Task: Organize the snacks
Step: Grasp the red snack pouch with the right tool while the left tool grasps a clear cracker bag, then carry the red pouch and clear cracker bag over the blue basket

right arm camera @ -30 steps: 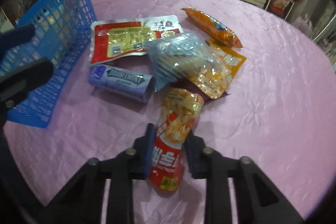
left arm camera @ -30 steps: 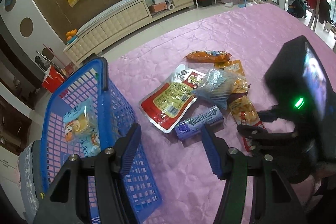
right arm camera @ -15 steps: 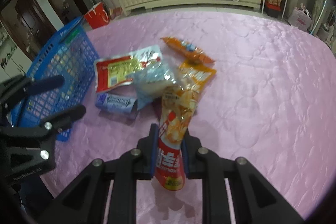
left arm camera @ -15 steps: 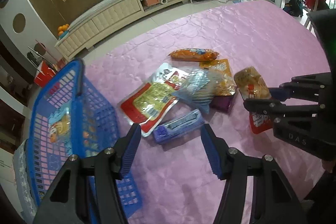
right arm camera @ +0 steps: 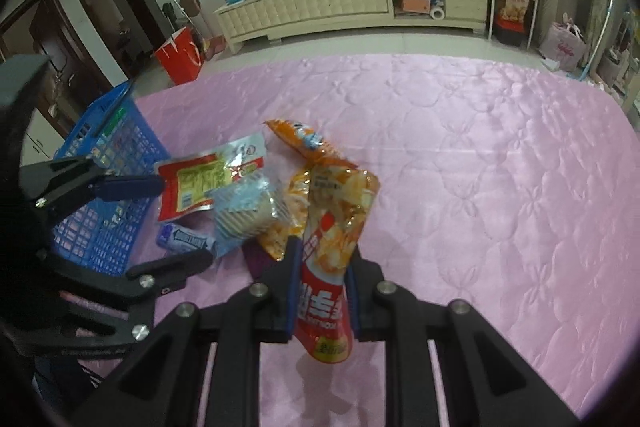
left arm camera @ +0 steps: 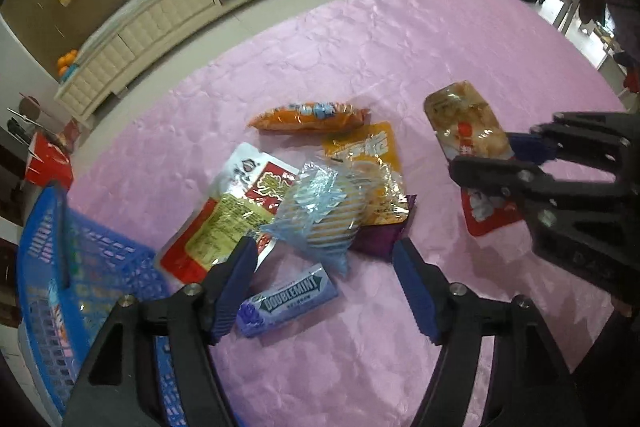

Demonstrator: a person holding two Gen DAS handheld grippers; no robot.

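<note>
My right gripper is shut on a red and orange snack packet and holds it above the pink tablecloth; both also show in the left wrist view, gripper and packet. My left gripper is open and empty above the purple Doublemint pack. A pile lies on the cloth: a red and yellow pouch, a clear blue-striped wrapper, an orange bag and a long orange packet. A blue basket stands at the left with a snack inside.
The pink quilted tablecloth spreads wide to the right and far side. A dark purple packet lies under the pile. A cream sideboard and a red bag stand on the floor beyond the table.
My right gripper has lifted the red and orange packet off the cloth and away from the pile. My left gripper has drawn back from the basket toward the Doublemint pack.
</note>
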